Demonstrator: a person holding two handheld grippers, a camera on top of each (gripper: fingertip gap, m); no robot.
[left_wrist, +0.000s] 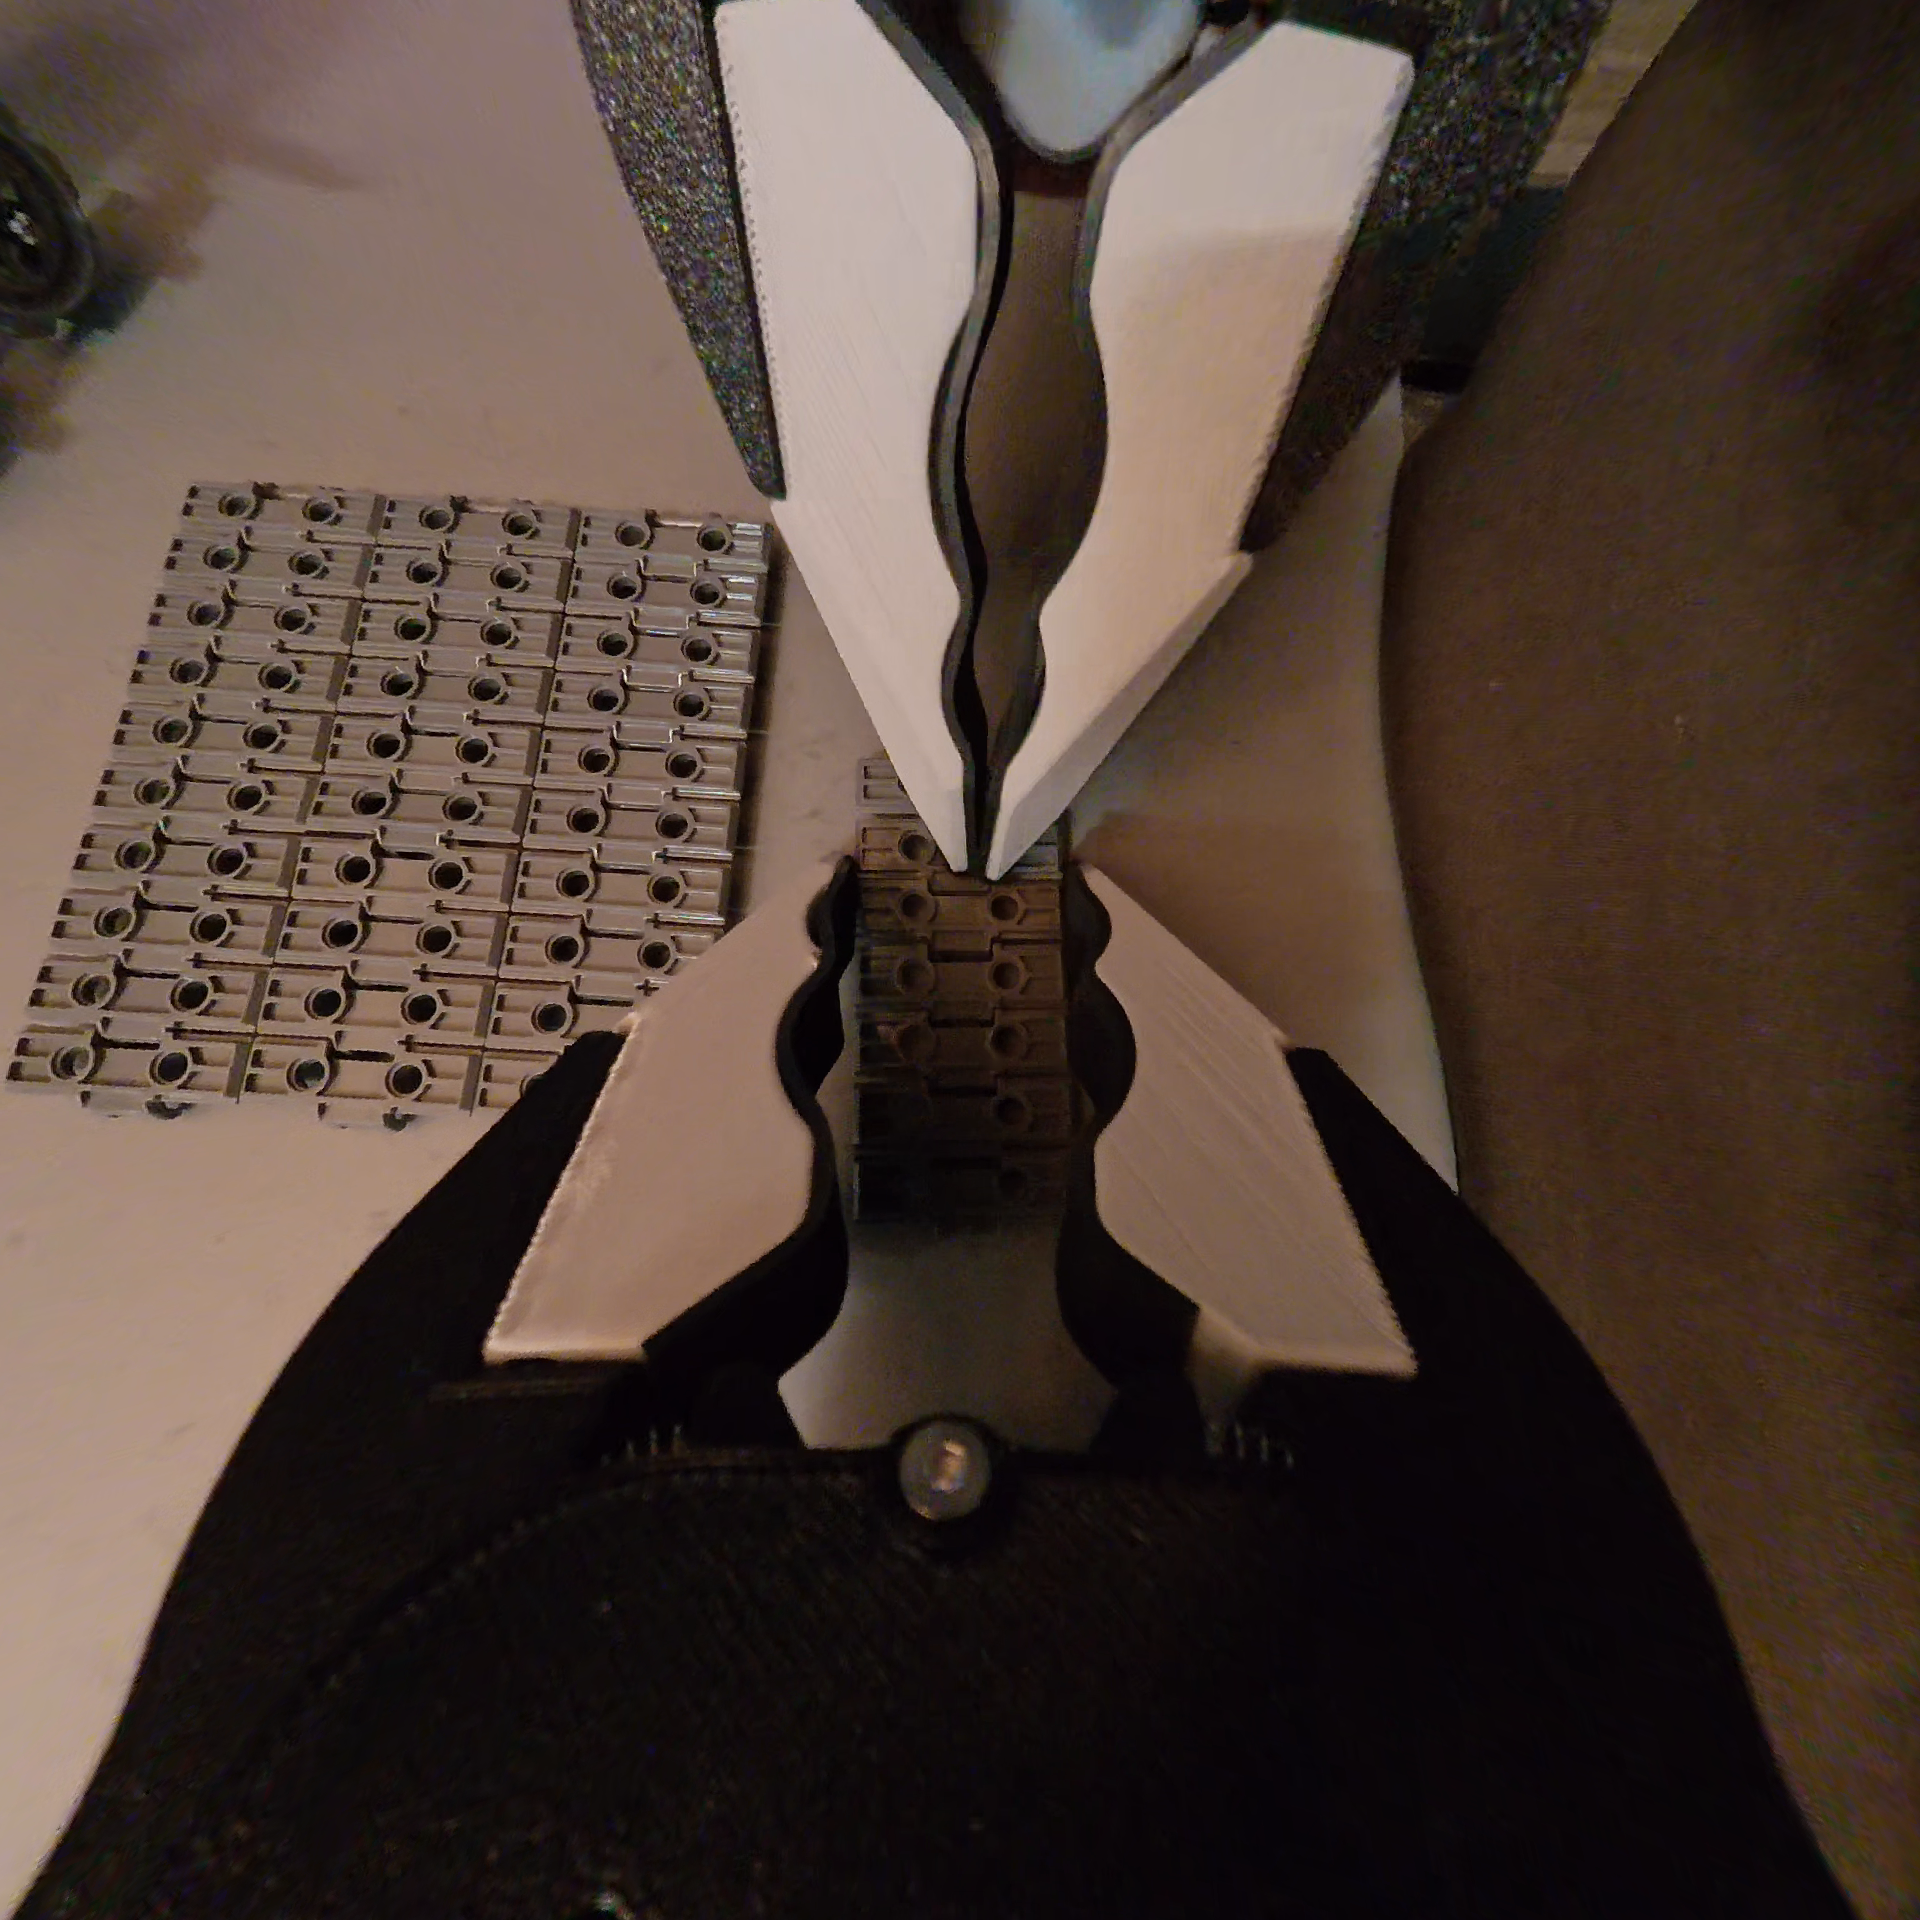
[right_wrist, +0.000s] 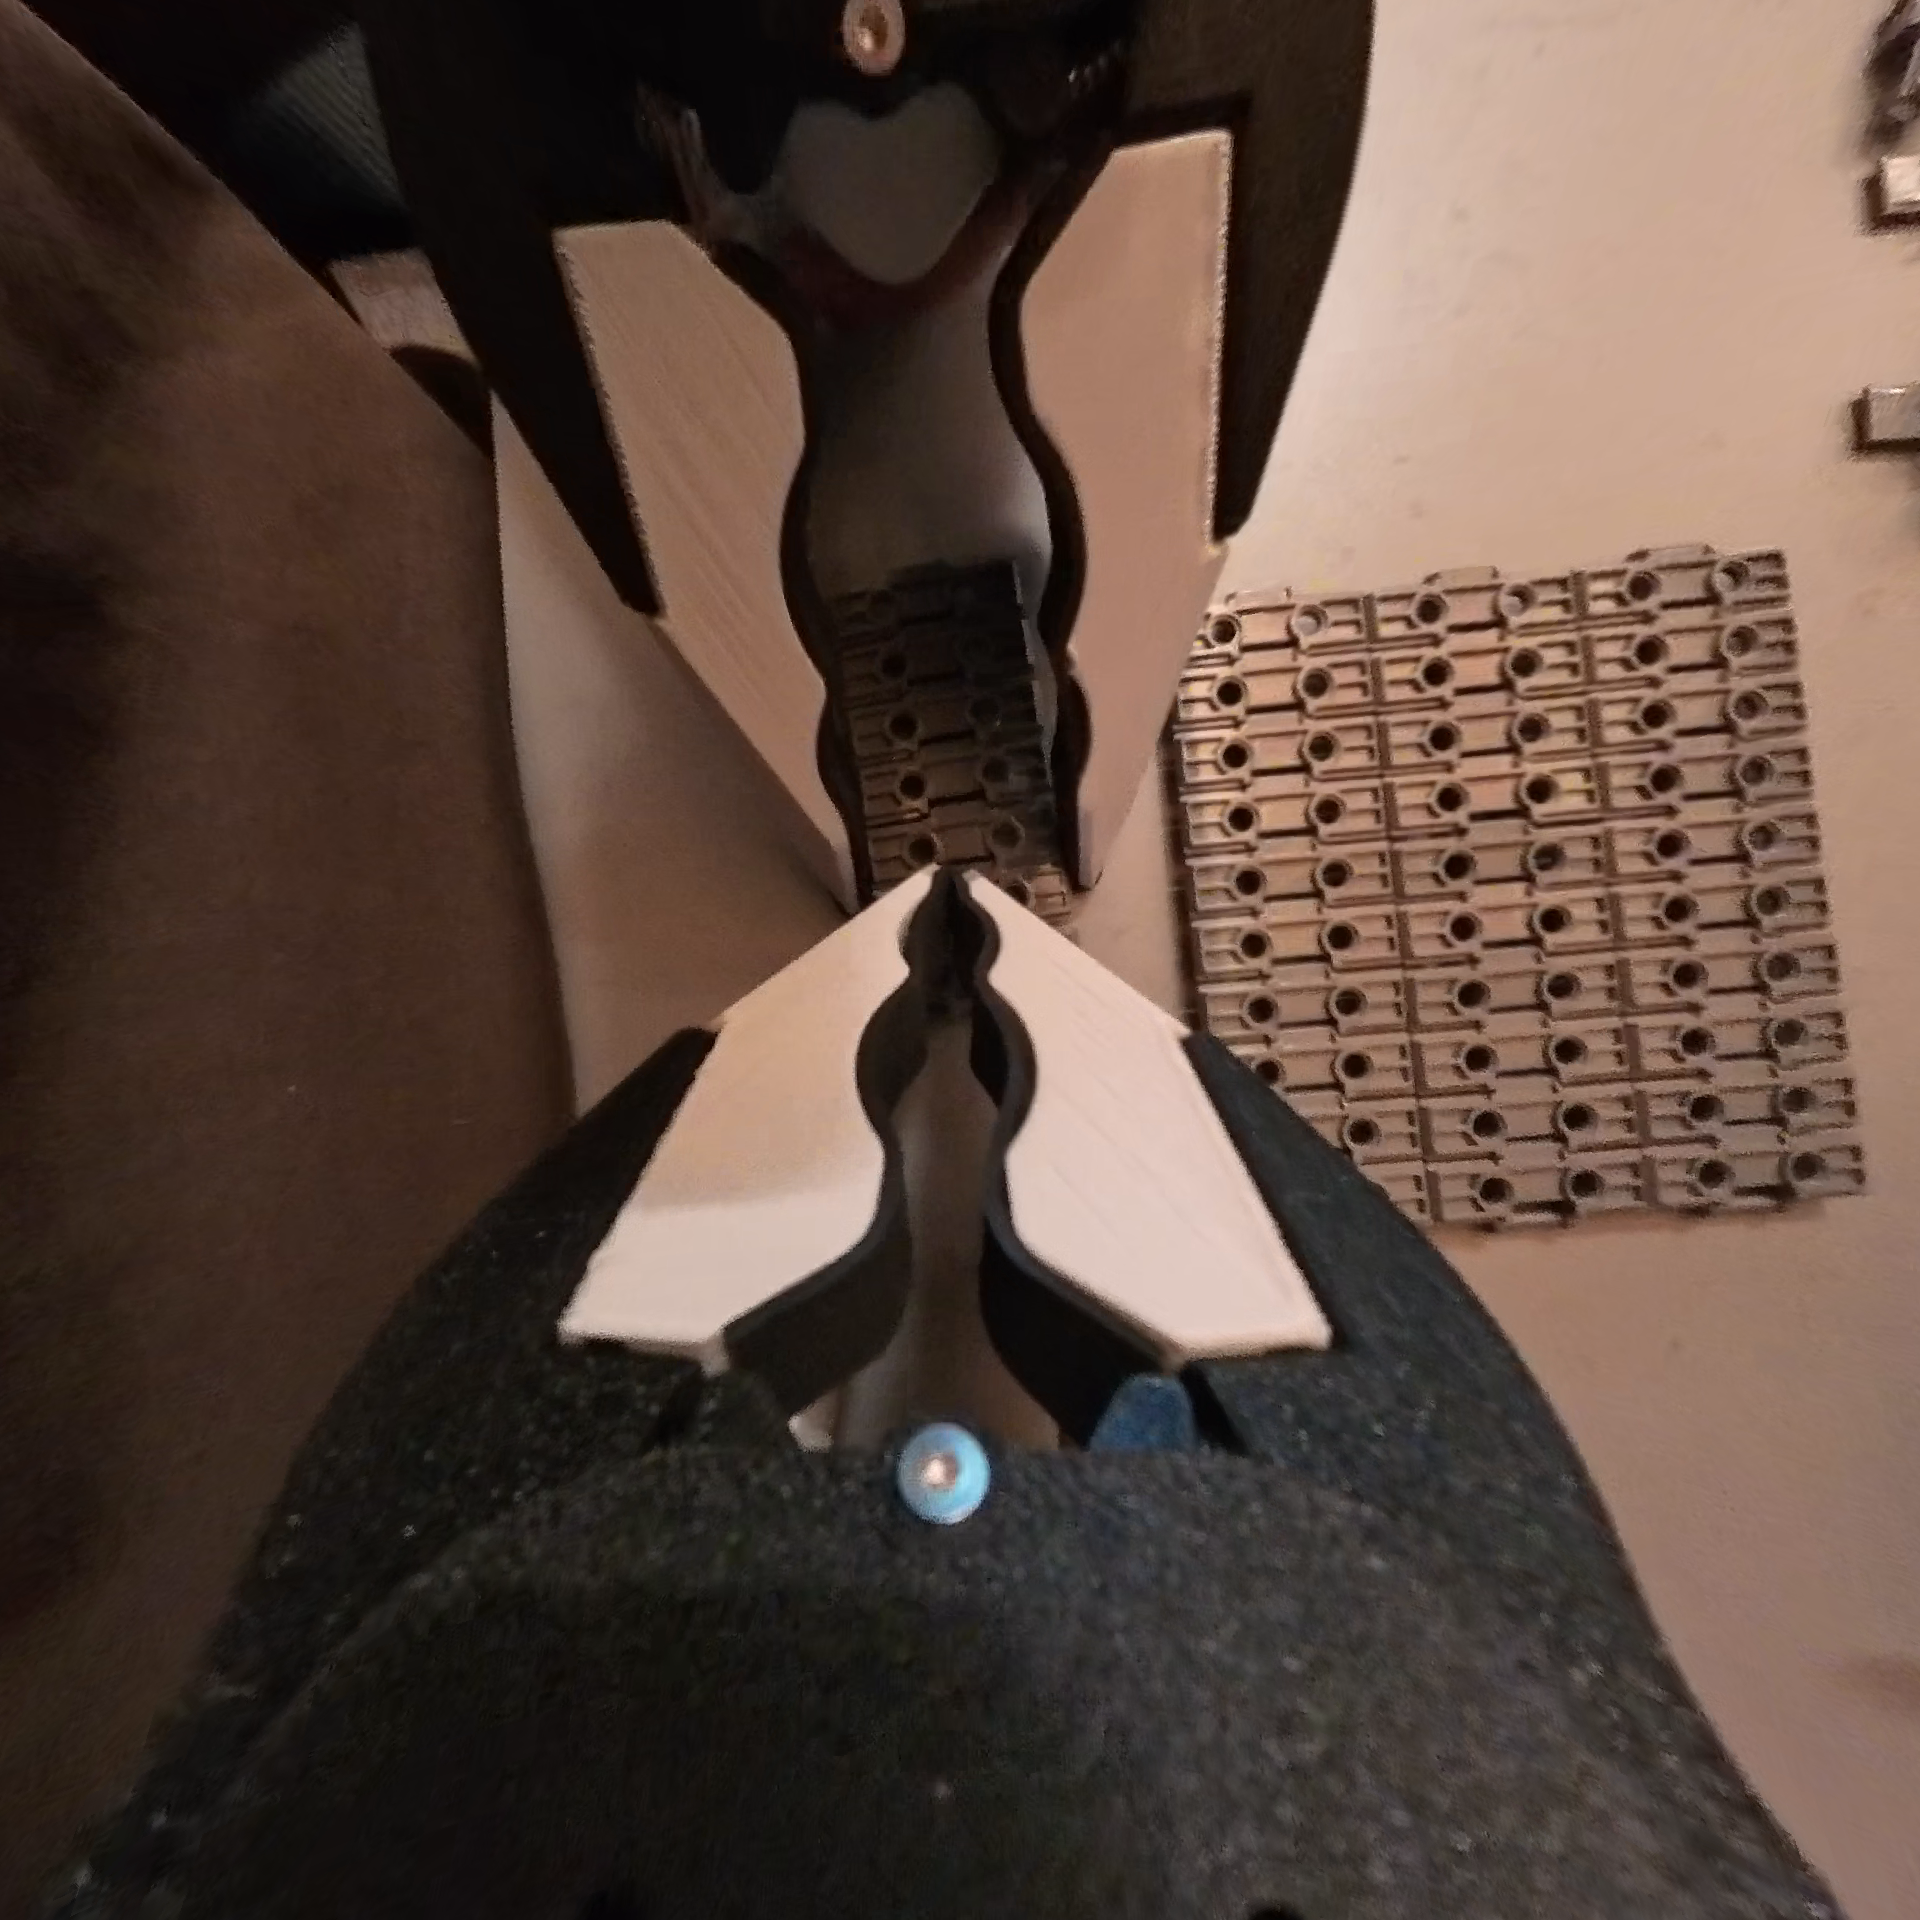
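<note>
My left gripper has a black body and white fingers with black pads. It is shut on the sides of a narrow strip of grey holed bricks that lies on the beige table. My right gripper, with a speckled grey body, faces it head-on with its jaws shut. Its tips touch the far end of the strip; I cannot tell whether they pinch a thin edge there. The right gripper also shows at the top of the left wrist view.
A large square mat of the same grey bricks lies flat beside the strip; it also shows in the right wrist view. The table edge runs close by, with a dark brown surface beyond. Small grey pieces lie farther off. Less than 4 cm separates the two grippers' tips.
</note>
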